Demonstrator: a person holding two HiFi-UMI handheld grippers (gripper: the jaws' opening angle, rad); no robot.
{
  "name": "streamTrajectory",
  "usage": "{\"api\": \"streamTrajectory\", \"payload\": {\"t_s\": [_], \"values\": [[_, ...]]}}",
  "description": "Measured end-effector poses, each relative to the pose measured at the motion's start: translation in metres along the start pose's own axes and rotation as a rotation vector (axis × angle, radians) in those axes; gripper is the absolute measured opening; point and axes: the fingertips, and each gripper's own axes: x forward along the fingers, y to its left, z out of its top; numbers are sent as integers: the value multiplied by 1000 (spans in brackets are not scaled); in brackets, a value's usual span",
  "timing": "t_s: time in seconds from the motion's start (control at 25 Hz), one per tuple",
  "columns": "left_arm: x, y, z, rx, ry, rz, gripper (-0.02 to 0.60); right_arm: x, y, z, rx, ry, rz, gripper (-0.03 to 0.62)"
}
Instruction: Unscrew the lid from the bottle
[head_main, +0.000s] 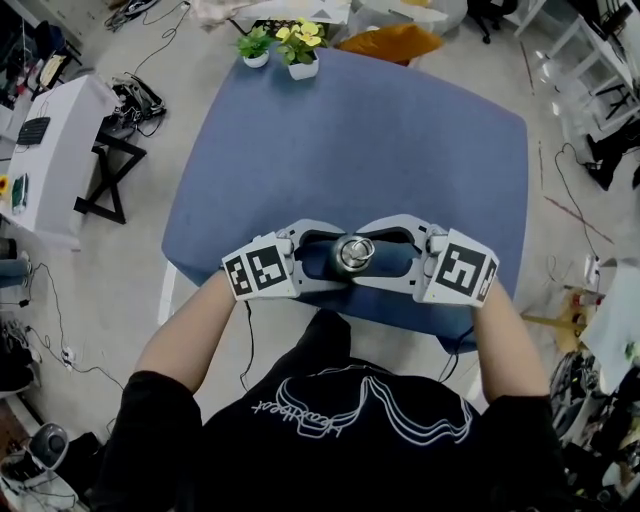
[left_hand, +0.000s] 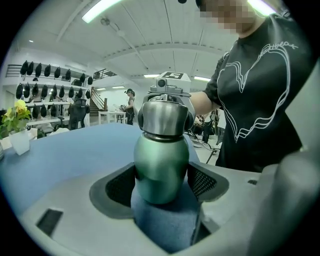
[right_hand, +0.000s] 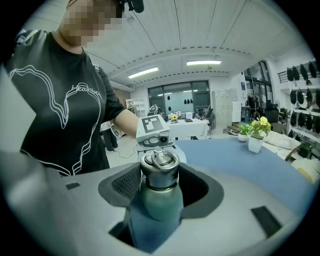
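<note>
"Heartbeat" on black T-shirt (right_hand: 50, 112)

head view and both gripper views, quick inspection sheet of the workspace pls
surface: blue table top, mostly bare
job's things: green bottle near the table's near edge, steel lid on it
clutter: small potted plant and yellow-flowered plant at the far edge
grippers: left gripper shut on the bottle body; right gripper shut on the lid
cables: floor cable at left; thin cable hangs beside the left forearm
surroundings: white desk left of the table; workshop room with more tables behind
</note>
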Motion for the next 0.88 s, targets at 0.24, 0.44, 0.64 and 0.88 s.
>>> {"api": "streamTrajectory", "payload": {"t_s": [0.24, 0.44, 0.64, 0.88], "values": [[0, 0, -1, 31, 8, 14, 316, 0, 1, 0, -2, -18, 4, 247], [0, -1, 0, 12, -11, 75, 316, -3, 1, 4, 67, -101, -90, 334], [0, -1, 1, -28, -37, 185, 316, -9, -1, 9, 120, -219, -271, 341], [1, -2, 3, -113, -79, 372, 316, -16, -2, 15, 154, -286, -455, 336]]}}
